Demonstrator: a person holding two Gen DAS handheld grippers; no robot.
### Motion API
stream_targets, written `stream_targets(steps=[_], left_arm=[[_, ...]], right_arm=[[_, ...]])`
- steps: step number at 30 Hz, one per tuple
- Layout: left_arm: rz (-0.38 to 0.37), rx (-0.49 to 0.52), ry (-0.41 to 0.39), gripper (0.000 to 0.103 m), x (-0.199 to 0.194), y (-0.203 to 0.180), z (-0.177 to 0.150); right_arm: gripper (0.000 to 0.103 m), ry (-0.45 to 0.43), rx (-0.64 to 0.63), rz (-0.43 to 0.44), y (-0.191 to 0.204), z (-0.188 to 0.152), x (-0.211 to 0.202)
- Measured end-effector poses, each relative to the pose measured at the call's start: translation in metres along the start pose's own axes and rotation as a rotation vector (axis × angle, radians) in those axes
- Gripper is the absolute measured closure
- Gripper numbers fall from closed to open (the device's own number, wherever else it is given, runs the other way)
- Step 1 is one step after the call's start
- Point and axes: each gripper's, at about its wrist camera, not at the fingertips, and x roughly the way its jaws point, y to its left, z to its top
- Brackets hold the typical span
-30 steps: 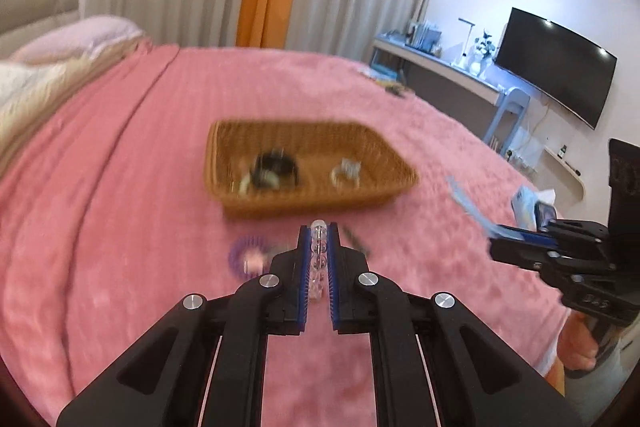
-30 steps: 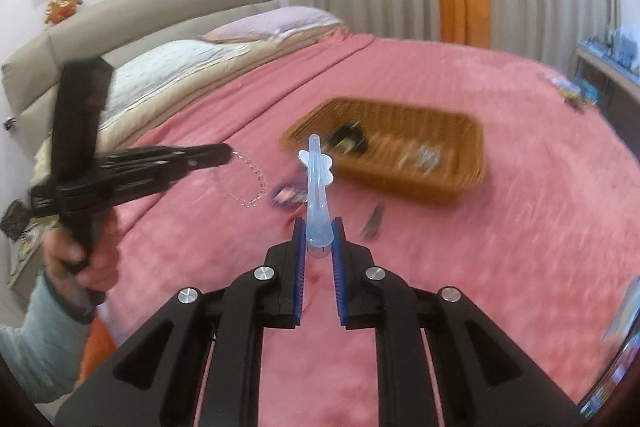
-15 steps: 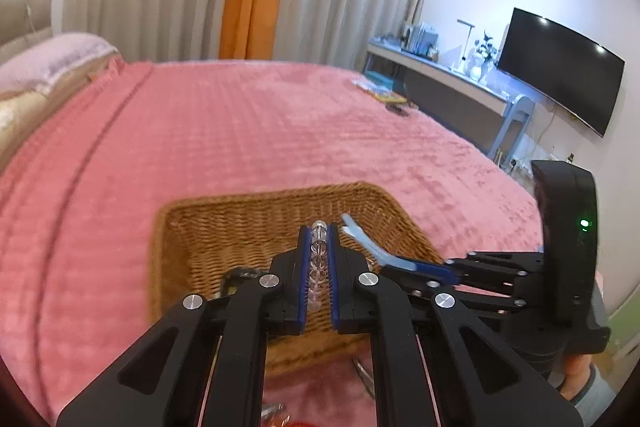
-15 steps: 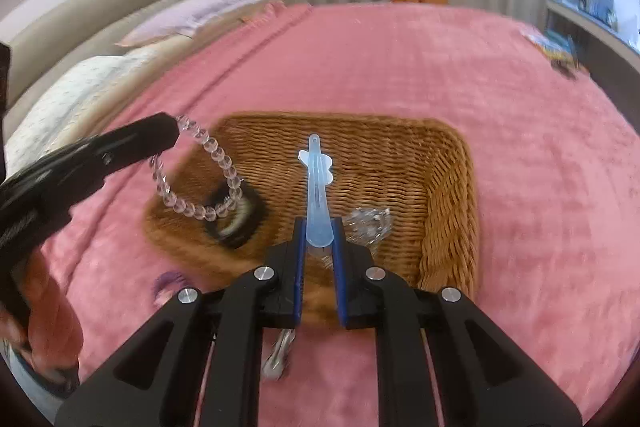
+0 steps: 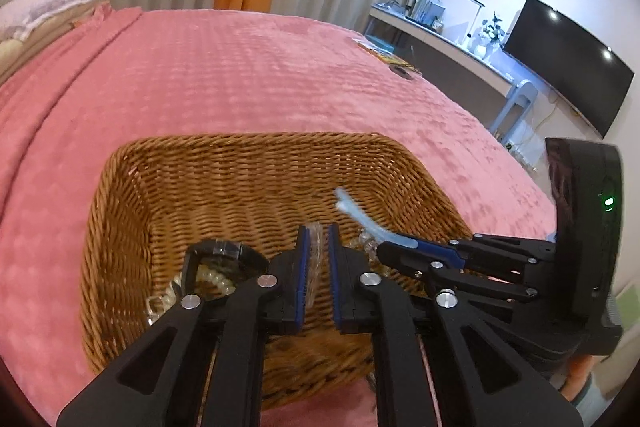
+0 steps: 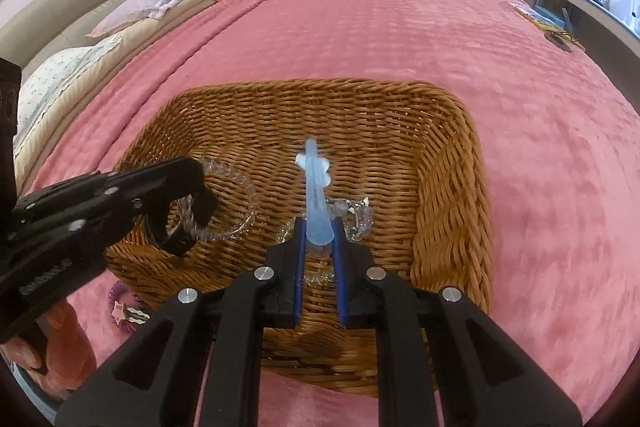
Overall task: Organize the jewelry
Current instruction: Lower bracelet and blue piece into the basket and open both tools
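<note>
Change: a second ago both claws hung short of the basket (image 6: 452,187), over the pink bed (image 5: 240,75); now both are above its inside.
Left claw (image 5: 316,247): jaws opening; the clear bead bracelet (image 6: 236,203) is between them, slipping loose, blurred in both views.
Right claw (image 6: 318,239): clamped on the pale blue clip (image 6: 314,187), which points to 12 o'clock over the basket floor.
In the basket: a black band (image 5: 224,255) at 9 o'clock of the left claw, a glittery piece (image 6: 356,215) just right of the clip.
Left out: a purple hair tie (image 6: 124,311) on the bed, at 7 o'clock of the basket.
Meaning: the bracelet is likely being dropped in; I judge the clip goes next, then the hair tie.
Writing: none I can read; only a green light on the right claw's body.
</note>
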Motion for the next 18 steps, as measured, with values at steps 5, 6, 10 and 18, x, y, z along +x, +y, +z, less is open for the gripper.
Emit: stream_targets(steps=[5, 6, 10, 18], left_arm=[[-0.012, 0.017, -0.062, 0.058, -0.042, -0.004, -0.008], [-0.011, 0.024, -0.074, 0.058, -0.054, -0.005, -0.011], [-0.002, 0.030, -0.130, 0.058, -0.099, -0.007, -0.024], [0.005, -0.029, -0.188, 0.058, -0.158, 0.001, -0.061]], right_arm=[[0.056, -0.040, 0.003, 0.011, 0.002, -0.004, -0.021], [0.056, -0.057, 0.000, 0.017, 0.004, -0.005, -0.028], [0.056, -0.101, -0.010, 0.059, 0.015, -0.018, -0.061], [0.056, -0.148, -0.072, 0.091, 0.046, -0.058, -0.107]])
